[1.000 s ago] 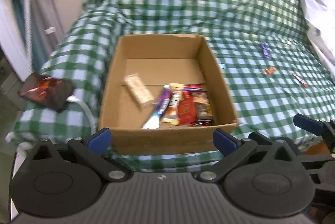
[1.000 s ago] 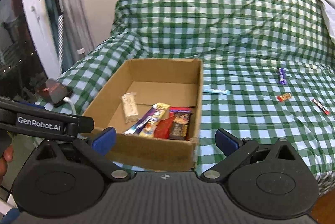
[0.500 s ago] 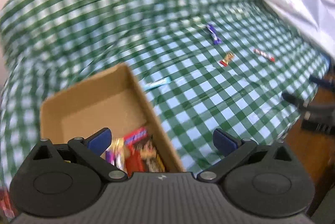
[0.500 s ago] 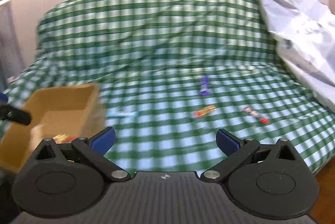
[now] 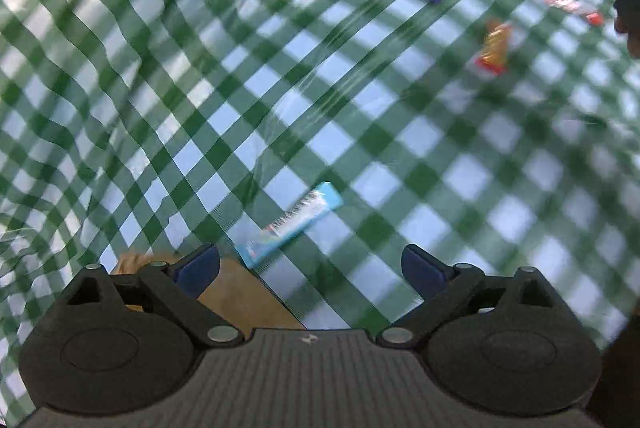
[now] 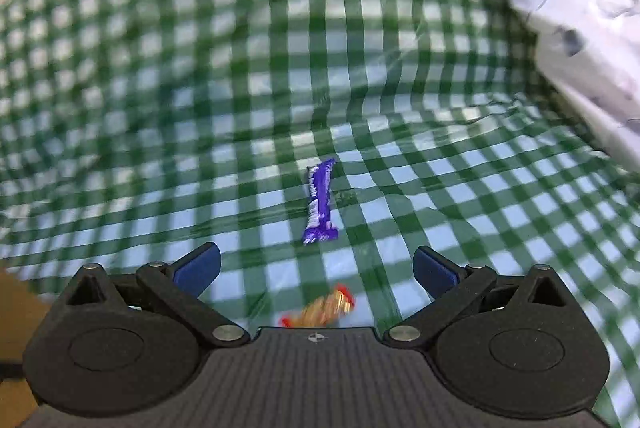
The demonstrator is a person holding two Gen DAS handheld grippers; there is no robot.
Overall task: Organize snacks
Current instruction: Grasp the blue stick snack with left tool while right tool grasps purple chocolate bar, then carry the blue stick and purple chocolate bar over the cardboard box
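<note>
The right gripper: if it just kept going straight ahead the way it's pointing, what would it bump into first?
Probably the purple snack bar, lying on the checked cloth dead ahead of the open right gripper. The orange candy sits nearer, but low, likely beneath its path. Depth is hard to judge.

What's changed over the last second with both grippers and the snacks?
Both grippers swung right, off the cardboard box and out over the loose snacks. The left gripper now faces the light blue bar; the right gripper faces the purple bar, with the orange candy beneath. Both stayed open and empty; the snacks haven't moved.
</note>
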